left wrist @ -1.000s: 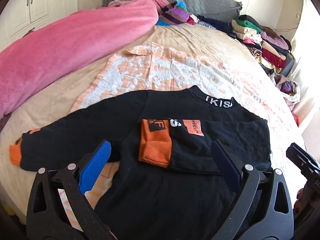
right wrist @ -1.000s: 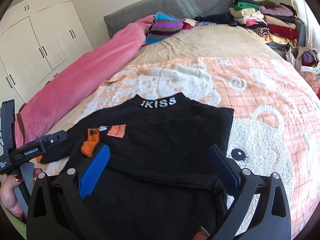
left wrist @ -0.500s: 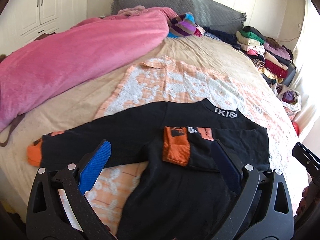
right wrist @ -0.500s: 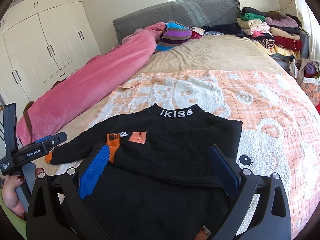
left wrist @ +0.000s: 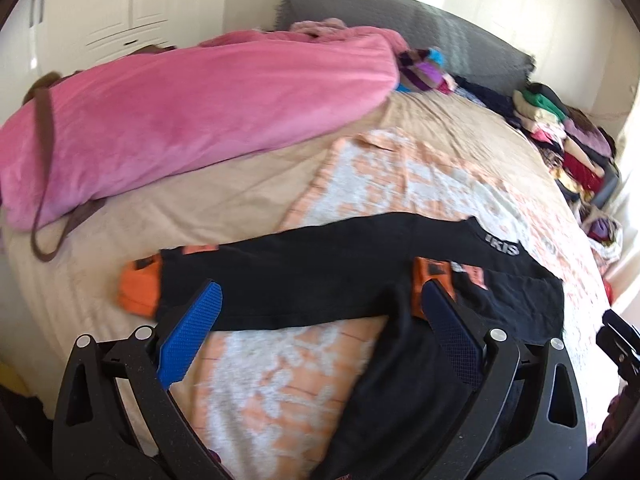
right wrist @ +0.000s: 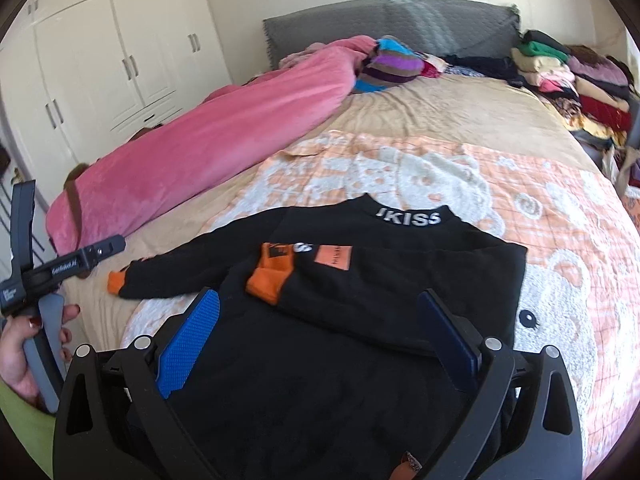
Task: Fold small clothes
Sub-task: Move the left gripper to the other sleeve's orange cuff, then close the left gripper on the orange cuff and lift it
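A small black sweater with a white "IKISS" collar and orange cuffs lies flat on the bed. Its right sleeve is folded across the chest, the orange cuff resting mid-body. The left sleeve stretches out sideways and ends in an orange cuff. My left gripper hovers open above that outstretched sleeve, nothing between its blue pads. Open too, my right gripper hangs over the sweater's lower body. A hand holding the left tool shows at the left edge of the right wrist view.
An orange-and-white bear blanket covers the beige bed under the sweater. A long pink quilt lies along the left side. Folded clothes are stacked at the far right by the grey headboard. White wardrobes stand at left.
My left gripper has swung left, from over the sweater's body to over the outstretched left sleeve. The right gripper has drawn back slightly. The sweater lies unchanged.
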### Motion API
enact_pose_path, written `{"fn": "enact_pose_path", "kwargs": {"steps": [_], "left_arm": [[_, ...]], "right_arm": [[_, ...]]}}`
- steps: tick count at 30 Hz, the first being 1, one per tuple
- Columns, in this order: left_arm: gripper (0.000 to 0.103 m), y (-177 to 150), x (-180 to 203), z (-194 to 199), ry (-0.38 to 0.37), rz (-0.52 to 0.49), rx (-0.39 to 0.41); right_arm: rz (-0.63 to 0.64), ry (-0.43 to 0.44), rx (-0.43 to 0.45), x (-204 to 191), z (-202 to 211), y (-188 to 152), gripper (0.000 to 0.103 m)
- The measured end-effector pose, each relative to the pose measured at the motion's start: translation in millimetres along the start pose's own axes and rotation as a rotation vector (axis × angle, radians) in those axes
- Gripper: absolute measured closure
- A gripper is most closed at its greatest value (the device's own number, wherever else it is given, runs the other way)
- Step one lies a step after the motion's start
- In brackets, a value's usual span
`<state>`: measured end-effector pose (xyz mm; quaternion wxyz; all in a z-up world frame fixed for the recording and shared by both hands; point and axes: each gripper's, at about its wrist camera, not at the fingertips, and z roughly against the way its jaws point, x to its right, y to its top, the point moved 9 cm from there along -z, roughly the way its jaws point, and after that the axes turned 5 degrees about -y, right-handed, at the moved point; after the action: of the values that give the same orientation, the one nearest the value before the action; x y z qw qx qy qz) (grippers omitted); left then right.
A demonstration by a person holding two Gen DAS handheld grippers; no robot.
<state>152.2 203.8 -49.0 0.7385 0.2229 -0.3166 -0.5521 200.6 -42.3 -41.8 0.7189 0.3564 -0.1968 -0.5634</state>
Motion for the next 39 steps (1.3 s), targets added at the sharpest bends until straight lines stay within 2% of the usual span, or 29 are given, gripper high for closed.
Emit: {"fn": "enact_pose_path", "kwargs": {"steps": [11, 13, 20, 24, 29, 32, 35, 37, 39], "left_arm": [[0.009, -1, -95, 11, 0.05, 0.193, 0.026], [0.009, -3, -115, 11, 0.079, 0.222, 0.029], [0.009, -32, -180, -13, 0.162, 0.363, -0.044], [0.009, -49, -198, -33, 0.145, 0.455, -0.071], [0.01, -60, -204, -55, 0.078, 0.57, -0.069], [0.01, -61, -204, -65, 0.09, 0.596, -0.065], [0.01, -52, -205, -72, 0.1, 0.598, -0.02], [0.017, -45, -201, -79, 0.087, 0.591, 0.003], [0.039, -41, -200, -85, 0.113, 0.574, 0.018]], "right_arm": [[0.052, 0.045, -0.051, -43, -12, -12, 0.005], [0.06, 0.057, -0.062, -51, -16, -15, 0.005], [0.117, 0.108, -0.086, -81, -30, -30, 0.005], [0.134, 0.112, -0.106, -88, -38, -39, 0.005], [0.12, 0.104, -0.132, -83, -46, -47, 0.005], [0.102, 0.095, -0.132, -76, -47, -48, 0.005], [0.083, 0.087, -0.135, -68, -49, -48, 0.005], [0.074, 0.076, -0.136, -62, -50, -48, 0.005], [0.062, 0.067, -0.138, -56, -51, -49, 0.005]]}}
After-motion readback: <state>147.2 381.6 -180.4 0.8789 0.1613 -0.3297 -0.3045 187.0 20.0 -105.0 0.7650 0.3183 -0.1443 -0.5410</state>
